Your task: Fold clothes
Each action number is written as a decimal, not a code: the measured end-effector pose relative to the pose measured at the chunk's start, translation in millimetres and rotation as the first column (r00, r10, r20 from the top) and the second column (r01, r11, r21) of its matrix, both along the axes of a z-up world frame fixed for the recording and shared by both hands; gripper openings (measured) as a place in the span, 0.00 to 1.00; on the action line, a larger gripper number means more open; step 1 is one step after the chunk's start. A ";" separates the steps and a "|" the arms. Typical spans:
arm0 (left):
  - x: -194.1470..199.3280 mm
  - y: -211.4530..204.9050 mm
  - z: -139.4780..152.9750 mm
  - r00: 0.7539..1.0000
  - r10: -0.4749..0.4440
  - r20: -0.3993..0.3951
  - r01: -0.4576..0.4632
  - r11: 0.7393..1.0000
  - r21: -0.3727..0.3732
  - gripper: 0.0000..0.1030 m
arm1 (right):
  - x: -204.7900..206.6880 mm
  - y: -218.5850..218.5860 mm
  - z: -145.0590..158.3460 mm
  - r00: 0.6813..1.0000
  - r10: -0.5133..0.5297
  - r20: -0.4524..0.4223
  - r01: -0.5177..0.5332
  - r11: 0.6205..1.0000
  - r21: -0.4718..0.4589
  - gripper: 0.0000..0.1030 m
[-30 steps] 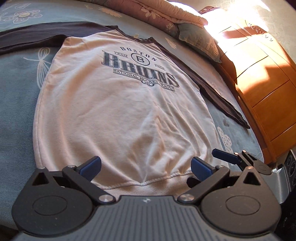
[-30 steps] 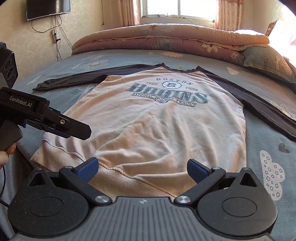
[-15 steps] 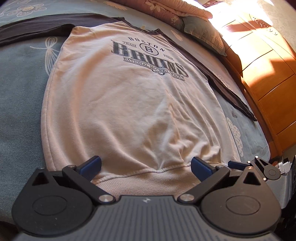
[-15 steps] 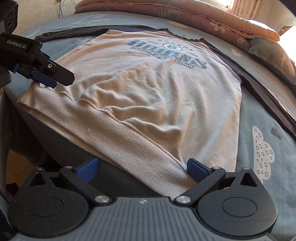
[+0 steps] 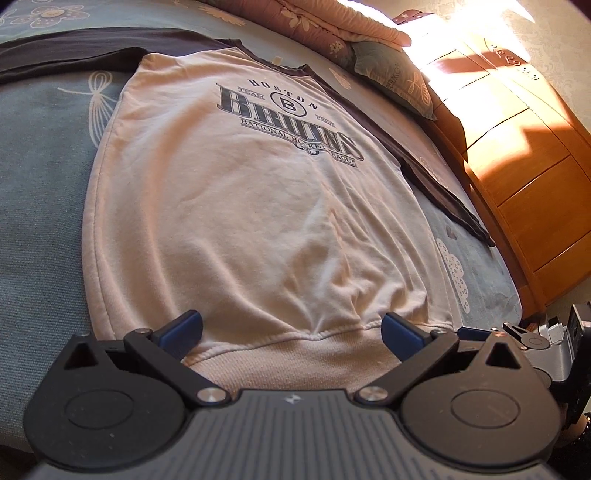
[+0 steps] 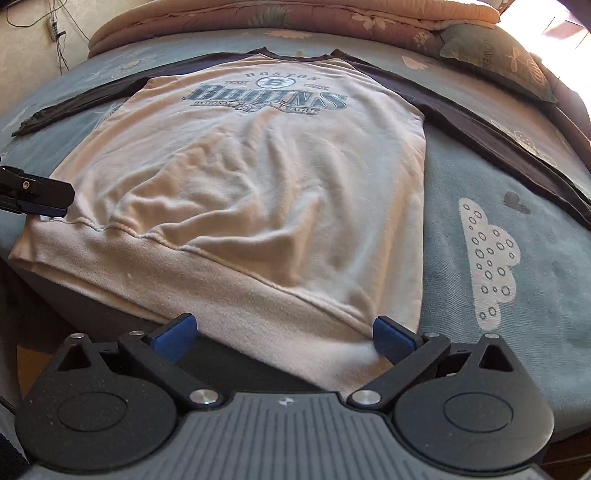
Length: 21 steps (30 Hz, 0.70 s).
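A cream sweatshirt (image 5: pixel 251 206) with dark sleeves and a Boston Bruins print lies face up and spread flat on a blue-grey bedspread (image 5: pixel 40 192); its ribbed hem (image 6: pixel 207 280) hangs at the near edge of the bed; the left gripper (image 5: pixel 291 330) sits wide open over the hem's left part; the right gripper (image 6: pixel 282 332) sits wide open at the hem's right corner; a folded quilt (image 6: pixel 295 18) and a pillow (image 5: pixel 399 79) lie at the far end; a wooden cabinet (image 5: pixel 524 155) stands right of the bed.
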<state>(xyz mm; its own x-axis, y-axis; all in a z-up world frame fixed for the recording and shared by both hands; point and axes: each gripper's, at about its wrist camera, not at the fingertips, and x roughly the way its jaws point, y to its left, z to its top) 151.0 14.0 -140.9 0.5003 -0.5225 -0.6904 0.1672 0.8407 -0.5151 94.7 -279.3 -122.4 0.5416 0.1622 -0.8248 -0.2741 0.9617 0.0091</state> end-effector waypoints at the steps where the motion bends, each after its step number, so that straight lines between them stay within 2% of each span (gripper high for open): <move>1: 0.1 -0.3 0.2 1.000 -0.002 0.001 0.002 1.000 0.003 0.99 | -1.5 -1.9 3.8 1.000 -0.005 0.005 0.005 1.000 0.007 1.00; 4: -0.6 -1.6 0.2 1.000 -0.007 0.006 0.007 1.000 0.011 0.99 | 0.5 0.7 17.8 0.998 0.000 0.066 -0.002 1.000 0.029 1.00; 7: -0.8 -0.5 0.3 1.000 -0.006 0.005 0.006 1.000 0.005 0.99 | 22.3 9.2 21.8 0.995 0.015 0.094 -0.020 0.999 0.050 1.00; 12: -1.7 2.7 6.0 1.000 0.019 -0.008 -0.019 1.000 -0.004 0.99 | 52.8 -1.1 -1.4 0.999 -0.036 0.019 0.034 0.992 0.121 1.00; 17: 2.0 3.4 33.3 0.998 0.027 0.058 -0.027 1.000 0.001 0.99 | 47.9 -25.1 -5.4 0.994 -0.107 0.003 0.106 0.986 0.127 1.00; 21: 14.6 -0.2 46.7 0.996 0.039 0.078 -0.043 0.998 0.048 0.99 | 62.3 -26.5 16.7 0.995 -0.076 0.062 0.065 0.983 0.169 1.00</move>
